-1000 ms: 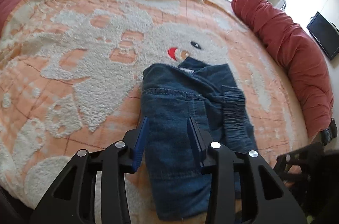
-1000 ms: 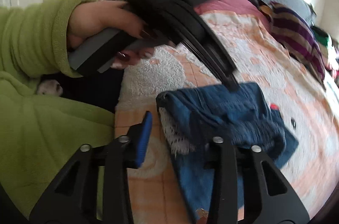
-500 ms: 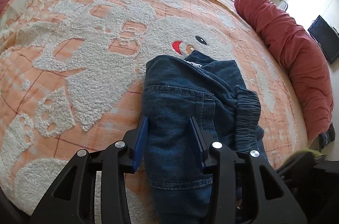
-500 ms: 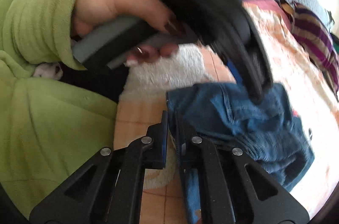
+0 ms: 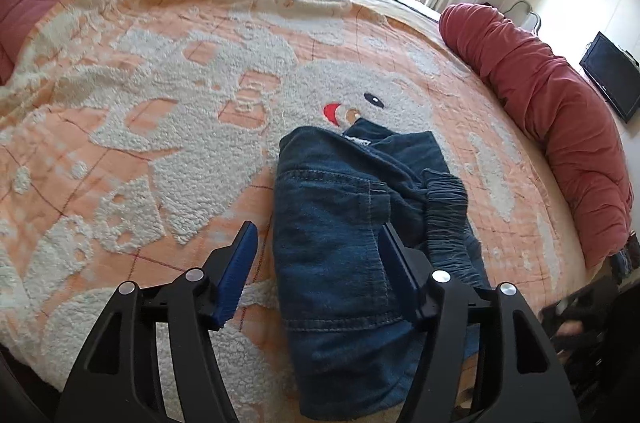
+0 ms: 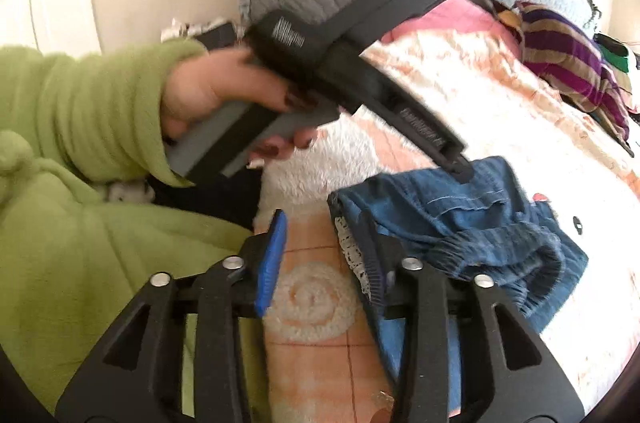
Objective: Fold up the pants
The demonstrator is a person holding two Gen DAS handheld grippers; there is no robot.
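Folded denim pants (image 5: 352, 255) lie bunched on the orange-and-white blanket (image 5: 160, 111). Left claw (image 5: 316, 263) hovers spread above them; right claw (image 6: 320, 247) gapes wide at their edge, gripping nothing.

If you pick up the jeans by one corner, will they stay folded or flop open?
The jeans would probably flop open: they lie in soft, rumpled layers, nothing pinning them. The thick denim likely sags heavily. On the fuzzy blanket, pushing would likely bunch them rather than slide them.

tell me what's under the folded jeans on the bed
The jeans lie on an orange and white fleece blanket, which shows all around them. Its pattern directly beneath, and anything tucked inside the folds, is covered.
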